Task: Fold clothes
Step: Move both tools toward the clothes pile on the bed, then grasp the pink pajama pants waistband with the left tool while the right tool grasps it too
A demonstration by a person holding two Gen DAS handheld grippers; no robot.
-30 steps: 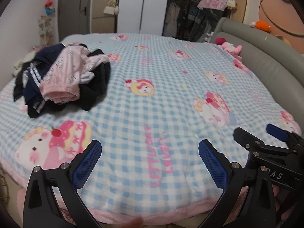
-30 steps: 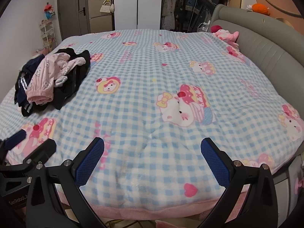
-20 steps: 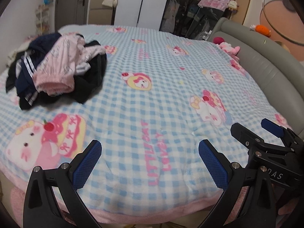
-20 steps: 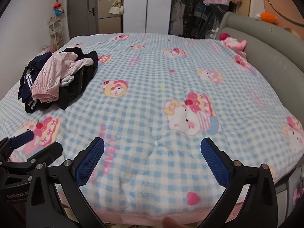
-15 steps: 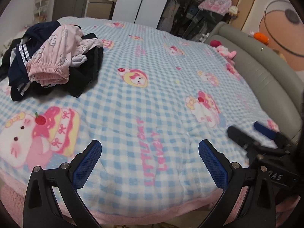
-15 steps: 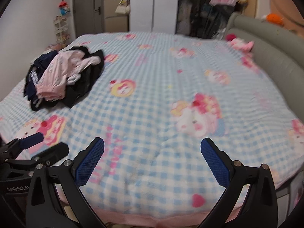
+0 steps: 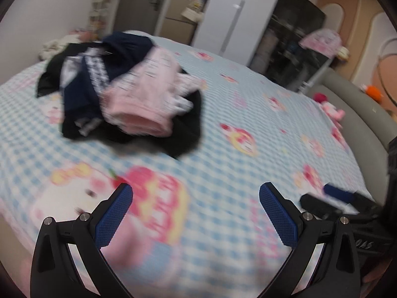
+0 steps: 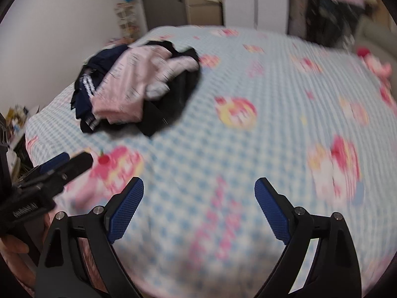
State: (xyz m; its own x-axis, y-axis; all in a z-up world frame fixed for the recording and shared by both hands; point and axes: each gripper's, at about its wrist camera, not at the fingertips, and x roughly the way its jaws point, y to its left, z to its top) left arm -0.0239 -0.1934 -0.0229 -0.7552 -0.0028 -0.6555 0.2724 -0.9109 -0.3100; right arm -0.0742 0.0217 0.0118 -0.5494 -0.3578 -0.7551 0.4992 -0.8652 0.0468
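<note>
- Left tool (image 7: 196,213) and right tool (image 8: 199,207) both hanging spread, gripping nothing
- Clothes pile (image 7: 129,94) lying crumpled on the bed (image 7: 248,149), ahead and left of both tools
- Folding looking not yet begun; everything remaining

Crumpled clothes pile (image 7: 129,94) (image 8: 139,89), pink atop dark

Even indoor light, heavy motion blur

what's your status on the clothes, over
Left gripper open, empty. Right gripper open, empty. Clothes pile unfolded on the bed, pink garment on top. Nothing between grippers and pile.
</note>
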